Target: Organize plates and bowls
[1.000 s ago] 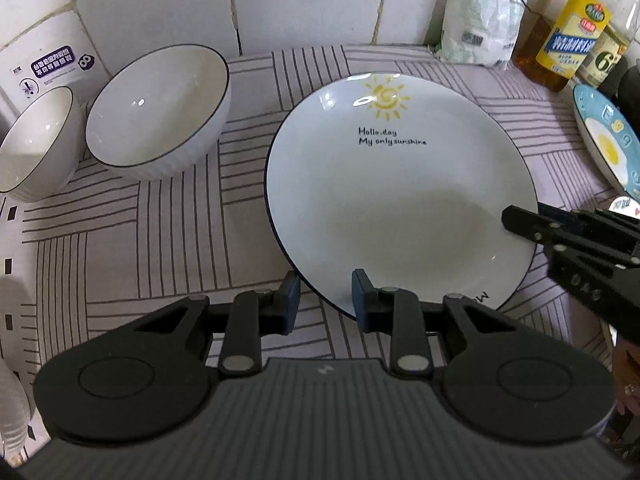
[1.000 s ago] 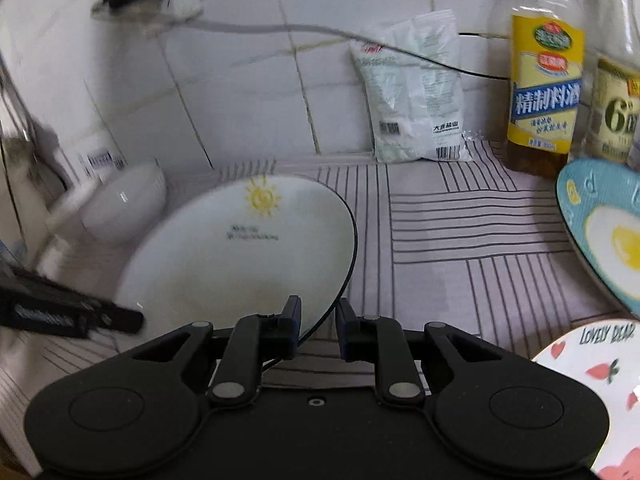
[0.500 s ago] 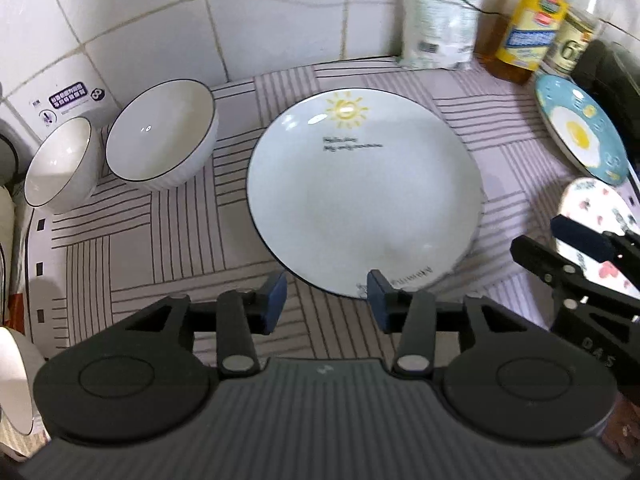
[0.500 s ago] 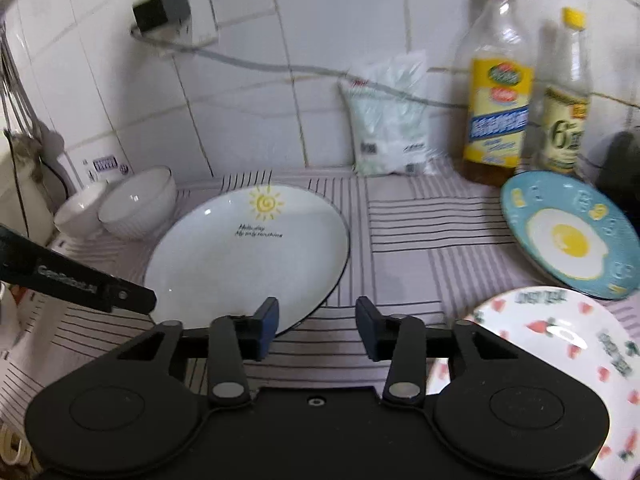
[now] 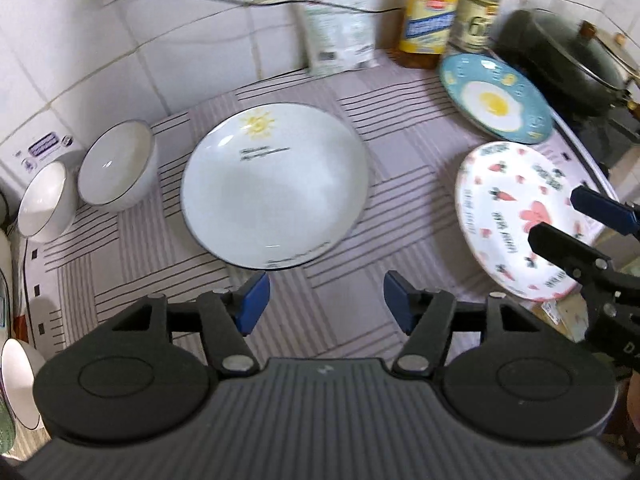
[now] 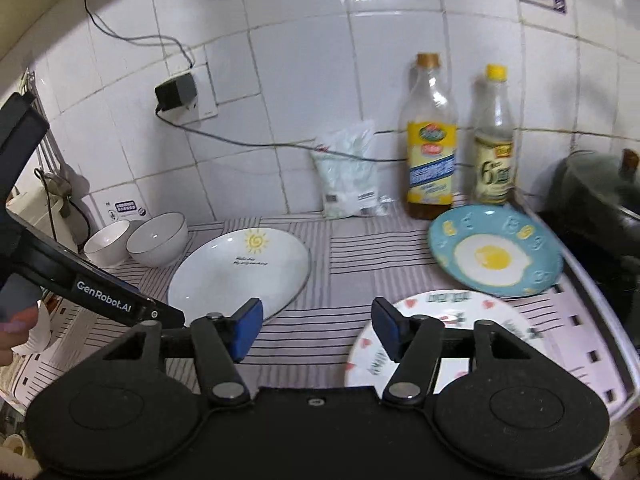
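A white sun plate (image 5: 276, 184) lies flat on the striped mat (image 5: 400, 140); it also shows in the right wrist view (image 6: 240, 270). Two white bowls (image 5: 116, 168) (image 5: 46, 200) stand to its left. A blue egg plate (image 5: 496, 96) and a strawberry plate (image 5: 516, 216) lie to the right. My left gripper (image 5: 324, 300) is open and empty, above the mat just in front of the sun plate. My right gripper (image 6: 316, 326) is open and empty, raised between the sun plate and the strawberry plate (image 6: 440, 320).
Two bottles (image 6: 432, 140) (image 6: 494, 140) and a white bag (image 6: 350, 172) stand against the tiled wall. A dark pot (image 5: 560, 48) sits at the right. A charger and cable (image 6: 176, 90) hang on the wall. Another bowl rim (image 5: 20, 384) shows at lower left.
Both grippers let go of the sun plate, opened wide and pulled back and up. The plate now lies flat on the mat.
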`<move>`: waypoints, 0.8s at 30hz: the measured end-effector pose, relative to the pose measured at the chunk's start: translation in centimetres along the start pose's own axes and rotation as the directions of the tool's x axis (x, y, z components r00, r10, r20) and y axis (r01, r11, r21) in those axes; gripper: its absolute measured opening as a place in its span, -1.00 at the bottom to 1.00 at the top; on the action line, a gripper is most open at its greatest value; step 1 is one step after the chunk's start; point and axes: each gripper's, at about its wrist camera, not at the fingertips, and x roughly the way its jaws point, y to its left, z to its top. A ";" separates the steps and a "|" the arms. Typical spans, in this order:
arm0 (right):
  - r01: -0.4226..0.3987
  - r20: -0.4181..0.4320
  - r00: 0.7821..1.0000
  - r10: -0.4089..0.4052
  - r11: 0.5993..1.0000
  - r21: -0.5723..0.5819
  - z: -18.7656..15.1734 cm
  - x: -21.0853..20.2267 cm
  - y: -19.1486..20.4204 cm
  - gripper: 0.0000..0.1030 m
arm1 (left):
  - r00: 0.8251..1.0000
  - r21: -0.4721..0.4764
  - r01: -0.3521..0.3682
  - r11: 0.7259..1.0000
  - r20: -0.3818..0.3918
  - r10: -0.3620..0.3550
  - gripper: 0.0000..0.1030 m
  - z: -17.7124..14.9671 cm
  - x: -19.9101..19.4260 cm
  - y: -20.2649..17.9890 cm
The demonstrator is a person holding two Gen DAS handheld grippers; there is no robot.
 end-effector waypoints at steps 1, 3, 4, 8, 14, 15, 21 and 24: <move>0.008 0.004 1.000 -0.008 1.000 0.000 -0.1 -0.5 -0.3 0.32 | 1.000 0.011 -0.004 1.000 0.005 0.004 0.25 0.0 -0.2 -0.6; 0.025 0.009 1.000 -0.025 1.000 0.002 -0.4 -1.5 -1.0 0.45 | 1.000 0.028 -0.017 0.999 0.022 0.016 0.30 0.0 -0.8 -1.8; 0.037 0.012 0.999 -0.037 0.999 0.005 -0.5 -2.0 -1.4 0.48 | 0.999 0.030 -0.015 0.999 0.029 0.014 0.35 -0.1 -1.0 -2.3; 0.073 0.040 0.997 -0.073 0.997 0.013 -1.0 -3.4 -2.9 0.75 | 0.999 0.039 -0.006 0.999 0.044 0.005 0.45 -0.1 -1.6 -4.7; 0.104 0.059 0.993 -0.106 0.994 0.034 -2.1 -4.2 -5.7 0.79 | 0.998 0.042 -0.024 0.999 0.060 0.022 0.64 0.1 -1.0 -7.7; 0.116 0.060 0.991 -0.117 0.993 0.032 -2.4 -4.0 -6.3 0.79 | 0.998 0.039 -0.025 0.999 0.066 0.022 0.79 0.0 -0.7 -8.1; 0.158 0.050 0.986 -0.161 0.986 0.055 -4.2 -2.8 -9.3 0.79 | 0.997 0.045 -0.054 0.998 0.052 0.051 0.88 0.1 2.3 -10.0; 0.175 0.023 0.984 -0.177 0.982 0.075 -5.3 -1.6 -10.7 0.79 | 0.998 0.022 -0.051 0.998 0.035 0.050 0.87 0.1 4.2 -10.6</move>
